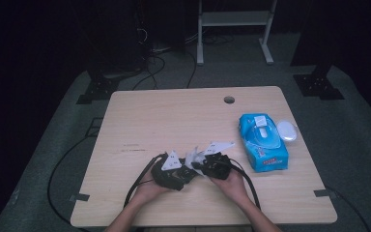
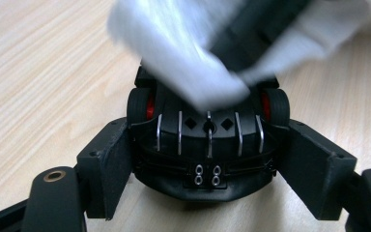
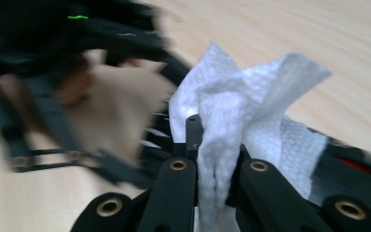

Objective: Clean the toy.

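Observation:
A black toy car [image 2: 205, 145] with red wheel hubs sits on the wooden table, rear end toward the camera in the left gripper view. My left gripper [image 2: 207, 166] is shut on it, one jaw pressed to each side. My right gripper [image 3: 216, 176] is shut on a crumpled white wipe [image 3: 244, 121]. In the left gripper view the wipe [image 2: 183, 58] lies blurred over the car's top. In the high view both grippers meet near the table's front: left gripper [image 1: 176, 174], right gripper [image 1: 207, 166], with the wipe [image 1: 193, 158] between them.
A blue pack of wipes [image 1: 263, 142] lies at the right of the table [image 1: 174, 116], its white lid [image 1: 287, 130] flipped open beside it. A cable hole [image 1: 229, 100] sits near the far edge. Cables trail off the front left. A white frame stands beyond the table.

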Tool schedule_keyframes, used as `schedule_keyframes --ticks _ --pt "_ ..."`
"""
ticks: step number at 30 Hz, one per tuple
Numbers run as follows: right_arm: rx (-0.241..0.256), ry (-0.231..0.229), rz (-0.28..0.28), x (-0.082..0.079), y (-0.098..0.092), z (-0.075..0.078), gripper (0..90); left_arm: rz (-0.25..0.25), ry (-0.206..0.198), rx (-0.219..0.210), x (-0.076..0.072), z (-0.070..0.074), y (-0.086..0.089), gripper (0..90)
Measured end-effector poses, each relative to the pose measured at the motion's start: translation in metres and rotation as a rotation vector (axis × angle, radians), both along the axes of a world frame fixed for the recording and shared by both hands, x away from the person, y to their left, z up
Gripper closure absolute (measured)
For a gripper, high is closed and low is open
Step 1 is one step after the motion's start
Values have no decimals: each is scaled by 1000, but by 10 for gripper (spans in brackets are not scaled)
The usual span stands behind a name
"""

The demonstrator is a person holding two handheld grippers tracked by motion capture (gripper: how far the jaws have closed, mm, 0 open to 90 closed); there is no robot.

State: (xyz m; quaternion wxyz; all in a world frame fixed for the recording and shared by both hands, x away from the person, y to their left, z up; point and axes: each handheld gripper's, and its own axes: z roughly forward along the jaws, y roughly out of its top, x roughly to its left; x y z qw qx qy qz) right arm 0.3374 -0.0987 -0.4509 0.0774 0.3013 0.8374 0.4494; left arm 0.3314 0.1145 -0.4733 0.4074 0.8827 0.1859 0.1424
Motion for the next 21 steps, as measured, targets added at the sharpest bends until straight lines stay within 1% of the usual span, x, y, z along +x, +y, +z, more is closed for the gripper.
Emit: schedule_keyframes --ticks 1,2,3,4,5,6,7,8,9,10,11,12,13,14,15,16,17,18,19,20,21 --pt "-19 -4 -43 2 -4 0 867 -5 -7 -9 0 1 0 241" --pt "-33 -6 -70 4 -7 0 867 -5 -7 -12 -1 2 0 243" --pt "-7 7 -73 5 -8 0 867 -3 -8 -15 -1 2 -2 244" --pt "47 36 -49 4 -7 0 867 -9 -12 -10 -1 2 -3 244" --pt "87 56 -12 3 -1 1 867 -13 -12 -16 -2 2 -5 244" --pt "70 47 18 0 6 1 867 -12 -25 3 -3 2 -6 244" --pt "41 16 27 -3 12 1 867 -14 -37 16 -4 2 -6 245" --pt "33 20 34 -1 13 1 867 -16 -34 8 -4 2 -5 245" --pt "41 30 24 1 11 1 867 -16 -27 -1 -4 2 -4 245" --pt "17 15 -12 3 7 2 867 -15 -21 -1 -3 3 -3 245" --pt "-30 -17 -47 5 3 2 867 -19 -23 2 -3 3 -3 245" --pt "-34 -4 -84 8 -3 1 867 -16 -25 -4 -3 2 -4 245" --pt "-16 19 -109 11 -8 0 867 -15 -24 -2 -2 2 -5 246" --pt "-5 15 -109 9 -9 -1 867 -15 -27 -3 -2 3 -6 246" --pt "7 17 -86 7 -7 -1 867 -16 -30 -5 -2 2 -7 246" --pt "55 37 -38 5 -3 0 867 -18 -29 -7 -3 2 -8 246" --pt "85 55 4 3 3 0 866 -15 -33 6 -3 2 -9 247" --pt "59 29 18 0 11 0 867 -14 -43 18 -5 2 -9 247" --pt "39 18 26 0 15 0 867 -19 -45 19 -5 1 -7 246" --pt "39 38 15 2 14 0 867 -18 -39 8 -5 1 -6 247" --pt "32 37 -8 3 13 1 867 -18 -33 4 -5 2 -5 246"
